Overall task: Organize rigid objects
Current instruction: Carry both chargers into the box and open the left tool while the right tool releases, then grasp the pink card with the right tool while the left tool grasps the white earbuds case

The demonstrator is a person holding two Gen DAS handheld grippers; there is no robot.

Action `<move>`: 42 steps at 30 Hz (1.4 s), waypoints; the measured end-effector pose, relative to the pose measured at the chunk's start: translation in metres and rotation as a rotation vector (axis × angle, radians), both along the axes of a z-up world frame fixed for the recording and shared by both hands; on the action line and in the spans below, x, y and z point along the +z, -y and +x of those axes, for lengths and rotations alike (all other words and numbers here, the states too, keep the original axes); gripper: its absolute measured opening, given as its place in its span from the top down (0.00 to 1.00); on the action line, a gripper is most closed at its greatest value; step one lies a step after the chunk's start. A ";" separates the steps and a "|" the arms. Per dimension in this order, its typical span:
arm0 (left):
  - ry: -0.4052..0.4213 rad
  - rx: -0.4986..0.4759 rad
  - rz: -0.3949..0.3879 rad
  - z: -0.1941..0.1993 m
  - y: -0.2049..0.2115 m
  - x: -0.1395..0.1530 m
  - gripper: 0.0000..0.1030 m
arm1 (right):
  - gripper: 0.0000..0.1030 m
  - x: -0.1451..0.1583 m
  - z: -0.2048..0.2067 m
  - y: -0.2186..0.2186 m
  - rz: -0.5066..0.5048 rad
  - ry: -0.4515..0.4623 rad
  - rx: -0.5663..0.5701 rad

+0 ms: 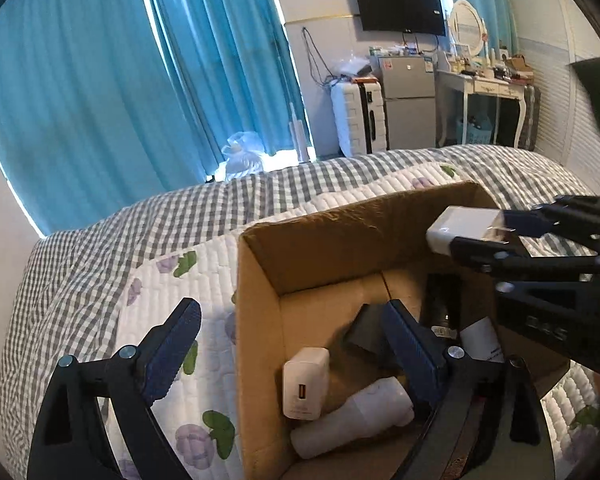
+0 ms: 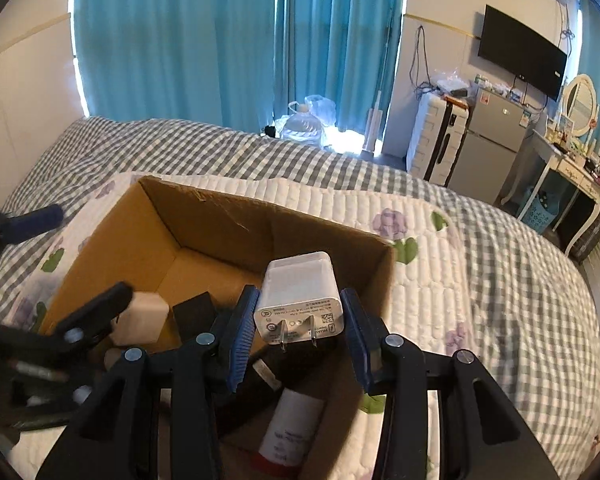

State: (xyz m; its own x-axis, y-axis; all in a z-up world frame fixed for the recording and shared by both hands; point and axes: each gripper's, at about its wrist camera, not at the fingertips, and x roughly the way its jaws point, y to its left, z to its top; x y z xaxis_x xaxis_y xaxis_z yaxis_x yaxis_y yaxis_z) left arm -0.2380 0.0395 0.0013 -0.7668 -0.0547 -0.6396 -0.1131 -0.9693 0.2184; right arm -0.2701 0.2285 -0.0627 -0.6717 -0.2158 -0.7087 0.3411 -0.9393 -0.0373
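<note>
A brown cardboard box (image 1: 260, 304) (image 2: 220, 216) stands open on the bed. My right gripper (image 2: 298, 312) is shut on a white plug charger (image 2: 300, 292) and holds it over the box; the charger also shows in the left wrist view (image 1: 460, 226). My left gripper (image 1: 292, 324) is open and empty, one finger outside the box's left wall, the other inside. Inside the box lie a white USB charger (image 1: 304, 384), a white bottle (image 1: 356, 416), and black items (image 1: 364, 332).
The box sits on a white floral quilt (image 2: 420, 280) over a grey checked bedspread (image 2: 220, 148). Blue curtains, a white suitcase (image 1: 358, 116), a small fridge (image 1: 410, 100) and a dressing table (image 1: 488, 88) stand beyond the bed.
</note>
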 end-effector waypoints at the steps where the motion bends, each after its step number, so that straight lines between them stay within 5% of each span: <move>1: -0.005 0.000 0.004 0.000 0.002 0.001 0.09 | 0.60 -0.001 -0.002 0.002 -0.008 0.003 -0.002; 5: -0.016 -0.003 0.043 0.011 0.009 0.006 0.09 | 0.32 0.007 0.006 0.002 -0.001 -0.022 -0.034; 16: -0.029 0.012 0.126 0.102 0.023 0.051 0.00 | 0.21 0.077 0.121 -0.031 0.052 -0.091 -0.093; 20: -0.043 0.004 0.142 0.134 0.024 0.062 0.00 | 0.19 0.077 0.158 -0.036 0.050 -0.065 -0.093; 26: -0.031 0.021 0.123 0.161 0.022 0.041 0.00 | 0.18 0.042 0.184 -0.031 0.025 -0.016 -0.091; 35: 0.089 0.084 0.101 0.152 0.024 -0.063 0.00 | 0.18 -0.073 0.172 -0.018 0.105 0.148 -0.109; 39: 0.128 0.119 0.065 0.155 0.032 -0.090 0.00 | 0.32 -0.095 0.167 -0.015 0.126 0.205 -0.106; 42: 0.152 0.113 0.115 0.155 0.036 -0.093 0.00 | 0.35 -0.099 0.164 -0.012 0.107 0.226 -0.089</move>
State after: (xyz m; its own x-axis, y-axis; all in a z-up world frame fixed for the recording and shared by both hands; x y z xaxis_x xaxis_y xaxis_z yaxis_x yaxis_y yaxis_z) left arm -0.0828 0.0031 -0.0919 -0.6540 -0.0548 -0.7545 -0.0260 -0.9952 0.0948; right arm -0.1064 0.2402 -0.1620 -0.5067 -0.0787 -0.8585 0.2679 -0.9609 -0.0700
